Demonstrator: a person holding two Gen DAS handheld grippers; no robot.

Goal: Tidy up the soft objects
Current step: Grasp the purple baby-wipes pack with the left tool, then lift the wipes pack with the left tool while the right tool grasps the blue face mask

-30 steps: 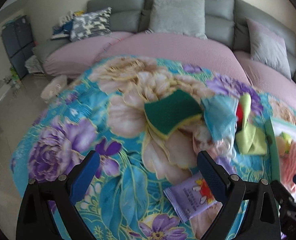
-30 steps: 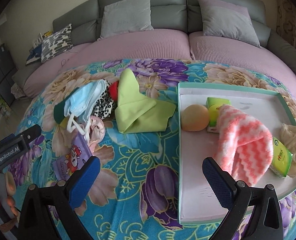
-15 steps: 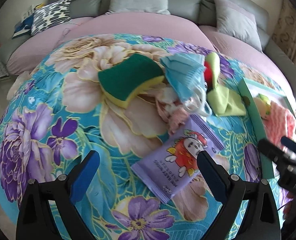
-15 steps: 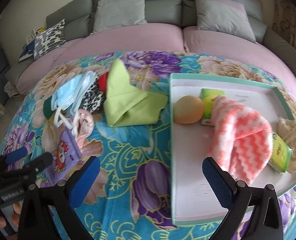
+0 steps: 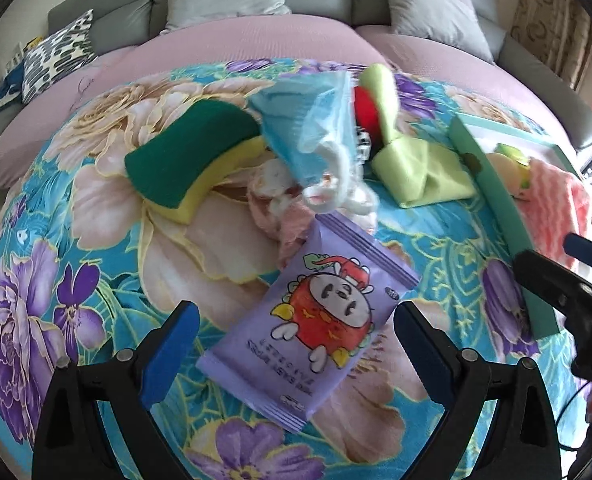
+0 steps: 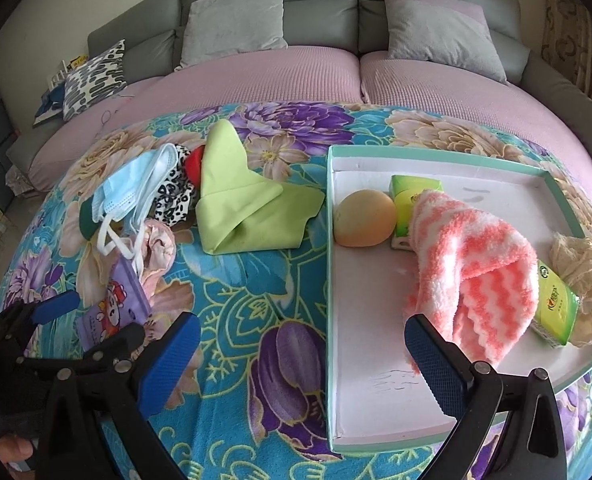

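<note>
The left tool (image 5: 292, 350) is hovering with its blue fingers spread wide and empty, framing a purple wipes packet (image 5: 316, 332) lying flat on the floral blanket (image 5: 96, 240) in the lower centre of the left wrist view. The packet is looking light, soft and slick, likely to buckle or slide; pinching across its narrow width near the middle seems safest. Above it, a blue face mask (image 5: 308, 128) is lying blurred over a pink cloth (image 5: 272, 200), beside a green and yellow sponge (image 5: 188, 156) and a lime cloth (image 5: 420, 168). The right tool (image 6: 302, 354) is also gaping wide, holding nothing, low over the near edge of the green-rimmed tray (image 6: 329, 280). A red object (image 6: 194, 166) and a spotted fabric (image 6: 172, 196) are mostly hidden under the pile, so neither can be identified. The packet's print is too small to read.
</note>
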